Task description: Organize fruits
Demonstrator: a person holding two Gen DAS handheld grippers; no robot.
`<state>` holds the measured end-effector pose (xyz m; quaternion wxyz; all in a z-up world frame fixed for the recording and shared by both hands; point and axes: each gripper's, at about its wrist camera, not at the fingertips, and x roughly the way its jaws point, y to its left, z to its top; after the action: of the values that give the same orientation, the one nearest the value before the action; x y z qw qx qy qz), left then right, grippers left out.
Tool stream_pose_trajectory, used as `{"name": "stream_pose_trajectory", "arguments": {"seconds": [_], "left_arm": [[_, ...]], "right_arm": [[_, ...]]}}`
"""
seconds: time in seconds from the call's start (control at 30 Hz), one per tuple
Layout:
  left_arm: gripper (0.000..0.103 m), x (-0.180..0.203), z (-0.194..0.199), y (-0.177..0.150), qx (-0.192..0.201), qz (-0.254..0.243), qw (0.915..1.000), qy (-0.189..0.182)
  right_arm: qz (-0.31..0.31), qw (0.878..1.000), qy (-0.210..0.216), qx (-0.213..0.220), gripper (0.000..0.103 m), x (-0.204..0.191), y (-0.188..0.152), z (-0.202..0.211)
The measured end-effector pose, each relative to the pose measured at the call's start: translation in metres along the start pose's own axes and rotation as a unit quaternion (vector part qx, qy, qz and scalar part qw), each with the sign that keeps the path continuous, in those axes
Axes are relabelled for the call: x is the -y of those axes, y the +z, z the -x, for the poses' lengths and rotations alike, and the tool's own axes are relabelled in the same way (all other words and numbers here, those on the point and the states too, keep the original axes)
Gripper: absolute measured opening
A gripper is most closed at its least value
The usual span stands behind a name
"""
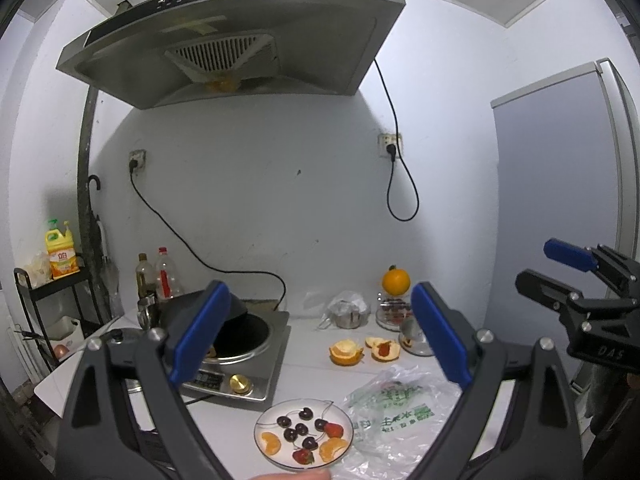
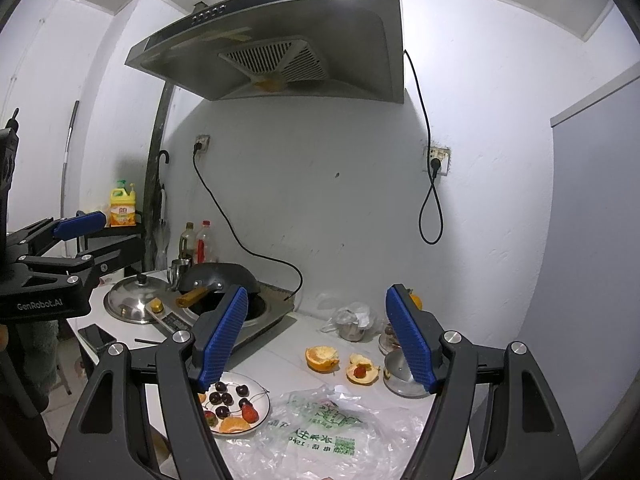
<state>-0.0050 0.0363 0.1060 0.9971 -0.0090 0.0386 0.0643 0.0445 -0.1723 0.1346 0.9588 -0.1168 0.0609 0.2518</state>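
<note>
A white plate (image 1: 344, 426) sits near the front edge of the bench (image 1: 304, 344). On it are dark cherries (image 1: 301, 429), strawberries (image 1: 333, 429) and orange pieces (image 1: 270, 442). A plastic bag (image 1: 394, 412) lies just beside the plate. Orange peels (image 1: 346, 352) lie farther back, and a whole orange (image 1: 396, 281) sits near the wall. The left gripper (image 1: 320, 332) and the right gripper (image 2: 316, 340) both have their fingers apart, holding nothing.

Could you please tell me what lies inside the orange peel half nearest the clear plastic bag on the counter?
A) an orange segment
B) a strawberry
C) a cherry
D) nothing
B: the orange peel half cups a small red strawberry, while the other peel half to its left holds nothing; the cherries are on the white plate.
</note>
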Motion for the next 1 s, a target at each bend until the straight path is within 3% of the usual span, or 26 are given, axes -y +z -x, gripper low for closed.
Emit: {"name": "stream_pose_trajectory", "arguments": {"seconds": [1.0], "left_arm": [[0.093,-0.0034,-0.0082,-0.0059,-0.009,0.002,1.0,-0.003]], "right_arm": [[0.002,1.0,0.0,-0.014,0.075,-0.0011,-0.0045,-0.007]]}}
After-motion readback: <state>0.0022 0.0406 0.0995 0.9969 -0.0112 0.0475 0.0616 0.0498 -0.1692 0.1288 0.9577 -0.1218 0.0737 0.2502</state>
